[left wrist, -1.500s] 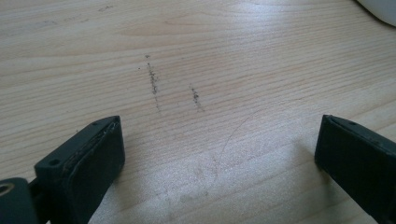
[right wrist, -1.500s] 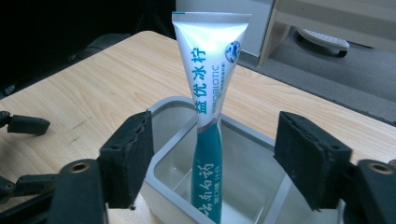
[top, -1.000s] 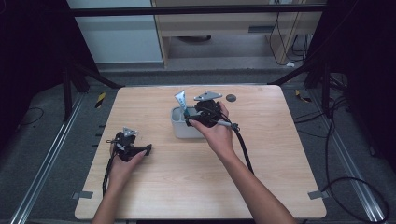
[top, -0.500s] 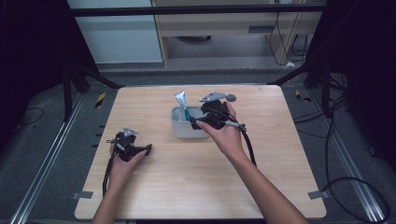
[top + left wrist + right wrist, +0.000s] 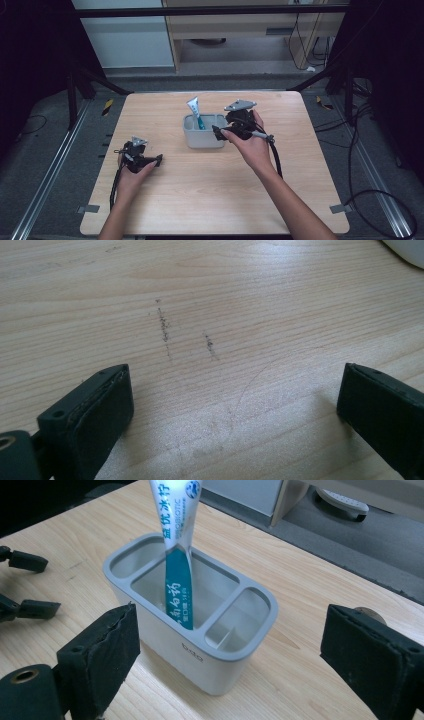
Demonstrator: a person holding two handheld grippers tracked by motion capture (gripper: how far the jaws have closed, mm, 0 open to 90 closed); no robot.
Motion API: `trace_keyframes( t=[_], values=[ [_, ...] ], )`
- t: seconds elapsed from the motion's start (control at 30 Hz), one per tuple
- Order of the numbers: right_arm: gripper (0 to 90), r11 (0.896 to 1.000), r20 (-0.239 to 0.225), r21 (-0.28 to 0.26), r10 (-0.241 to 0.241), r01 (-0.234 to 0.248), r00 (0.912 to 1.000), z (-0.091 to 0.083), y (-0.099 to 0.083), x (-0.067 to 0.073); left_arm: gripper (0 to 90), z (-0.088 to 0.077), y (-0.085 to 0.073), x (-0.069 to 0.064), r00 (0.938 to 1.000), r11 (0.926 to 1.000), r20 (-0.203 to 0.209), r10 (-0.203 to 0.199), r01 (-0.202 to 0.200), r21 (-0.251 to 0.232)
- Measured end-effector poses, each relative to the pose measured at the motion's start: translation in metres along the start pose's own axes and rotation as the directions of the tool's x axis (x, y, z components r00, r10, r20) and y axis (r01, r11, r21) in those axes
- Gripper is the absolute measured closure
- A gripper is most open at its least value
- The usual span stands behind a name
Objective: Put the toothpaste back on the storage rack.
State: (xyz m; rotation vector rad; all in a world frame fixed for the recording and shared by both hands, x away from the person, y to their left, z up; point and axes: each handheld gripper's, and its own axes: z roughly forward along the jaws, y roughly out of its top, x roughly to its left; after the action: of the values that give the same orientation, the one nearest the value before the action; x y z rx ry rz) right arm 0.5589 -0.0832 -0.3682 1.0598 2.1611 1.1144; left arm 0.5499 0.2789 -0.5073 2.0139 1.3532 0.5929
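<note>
A white and teal toothpaste tube point(image 5: 195, 113) point(image 5: 178, 555) stands leaning in the middle compartment of a grey holder point(image 5: 202, 141) point(image 5: 197, 647) at the table's centre. My right gripper point(image 5: 218, 133) point(image 5: 235, 640) hovers just right of the holder and faces it. It is open, its jaws have just been opening, and nothing is between them. My left gripper point(image 5: 156, 161) point(image 5: 235, 395) rests at the table's left, open over bare wood. Its jaws point(image 5: 22, 585) appear far off in the right gripper view.
The wooden table point(image 5: 210, 200) has free room in front and to the right. A small round brownish thing point(image 5: 369, 614) lies on the wood behind the right gripper's jaw. Dark floor, rails and cables surround the table; a cabinet stands beyond its far edge.
My right gripper has drawn back to the right, away from the holder. The tube stays leaning in the holder. The left hand has not moved.
</note>
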Motion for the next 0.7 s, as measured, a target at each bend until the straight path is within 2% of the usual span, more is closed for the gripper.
trace_keyframes(
  t=[0.07, 0.37, 0.43, 0.7],
  values=[
    [9.0, 1.000, 0.002, 0.017, -0.006, 0.006, 1.0000, -0.001, -0.002, -0.001, 0.9, 0.000, 0.000, 0.000, 1.0000, 1.0000, 0.000, 0.000, 0.000, 0.000],
    [9.9, 1.000, 0.019, 0.023, -0.004, 0.004, 0.9998, -0.012, -0.018, -0.012, 0.9, 0.000, 0.000, 0.000, 1.0000, 1.0000, 0.000, 0.000, 0.000, 0.000],
    [12.6, 1.000, 0.039, 0.016, -0.001, 0.000, 0.9993, -0.015, -0.022, -0.016, 0.9, 0.000, 0.000, 0.000, 1.0000, 1.0000, 0.000, 0.000, 0.000, 0.000],
    [16.8, 0.999, 0.062, 0.030, 0.020, -0.022, 0.9979, -0.022, -0.039, -0.032, 0.9, 0.000, 0.000, 0.000, 1.0000, 1.0000, 0.000, 0.001, -0.001, 0.001]
  ],
)
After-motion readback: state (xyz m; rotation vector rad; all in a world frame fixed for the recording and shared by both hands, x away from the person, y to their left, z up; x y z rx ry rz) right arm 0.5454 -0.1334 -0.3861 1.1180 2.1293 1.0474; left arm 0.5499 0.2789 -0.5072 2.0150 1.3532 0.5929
